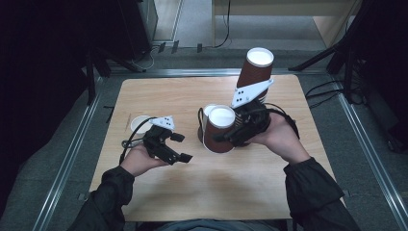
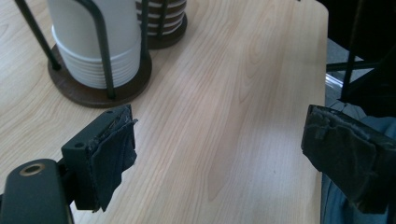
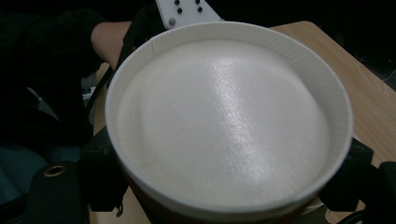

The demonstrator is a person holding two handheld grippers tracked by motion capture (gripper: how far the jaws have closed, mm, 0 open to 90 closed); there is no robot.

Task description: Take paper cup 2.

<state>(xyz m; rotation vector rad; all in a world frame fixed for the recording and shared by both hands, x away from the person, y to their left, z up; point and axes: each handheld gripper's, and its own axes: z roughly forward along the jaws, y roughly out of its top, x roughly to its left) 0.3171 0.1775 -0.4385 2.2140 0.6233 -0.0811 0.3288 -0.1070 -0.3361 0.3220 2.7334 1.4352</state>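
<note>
Currently we list: one brown paper cup, upside down with its white base up, pinched between the right gripper's jaws over the table; left gripper well apart from it, jaws spread, empty.

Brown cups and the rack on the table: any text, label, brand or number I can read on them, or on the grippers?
None can be read.
Brown cup in the right gripper: plain brown wall, white bottom facing up, no print.
Brown cup stack behind it: plain.
White cups in the rack: plain.
Grey plate on the right gripper: dots only, no characters.
</note>
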